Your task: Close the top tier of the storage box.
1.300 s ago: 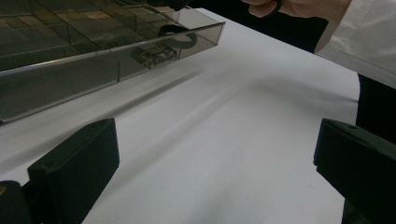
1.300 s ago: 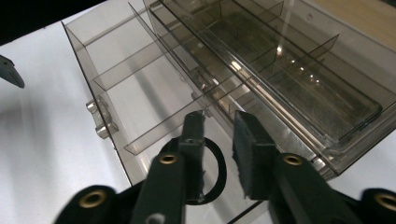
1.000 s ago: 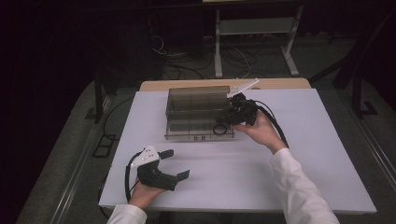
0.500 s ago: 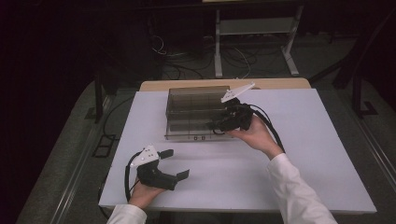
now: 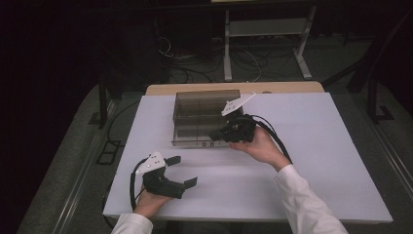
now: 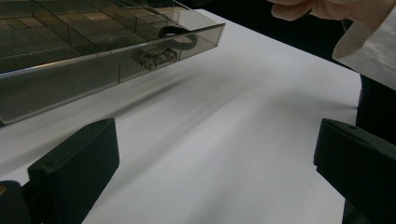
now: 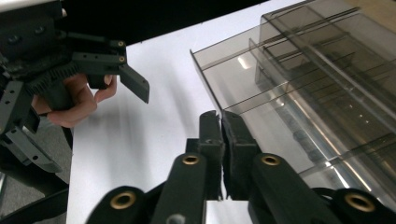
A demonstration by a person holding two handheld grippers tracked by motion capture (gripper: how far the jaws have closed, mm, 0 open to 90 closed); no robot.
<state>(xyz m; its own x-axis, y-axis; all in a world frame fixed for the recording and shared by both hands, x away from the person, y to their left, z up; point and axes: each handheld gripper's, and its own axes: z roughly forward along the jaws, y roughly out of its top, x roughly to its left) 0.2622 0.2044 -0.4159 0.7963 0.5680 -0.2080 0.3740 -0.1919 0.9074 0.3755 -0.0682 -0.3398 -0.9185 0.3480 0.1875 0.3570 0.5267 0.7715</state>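
A smoky clear compartment box [image 5: 204, 114] lies at the back middle of the white table; its front wall and latch [image 6: 156, 56] show in the left gripper view. My right gripper [image 5: 215, 135] sits at the box's front edge. Its jaws have just been closing and now stand together [image 7: 220, 114], with the thin front edge of the box [image 7: 317, 93] running in between their tips. My left gripper [image 5: 184, 170] rests open on the table near the front left, with bare table between its fingers [image 6: 70, 163].
The white table top [image 5: 316, 146] has free room to the right of the box and along the front. Dark floor with cables and a metal stand [image 5: 263, 44] lies behind the table. A hand [image 7: 70, 105] holds the left gripper.
My right gripper has moved left along the box's front edge, and its jaws have closed. The left gripper has stayed where it was.
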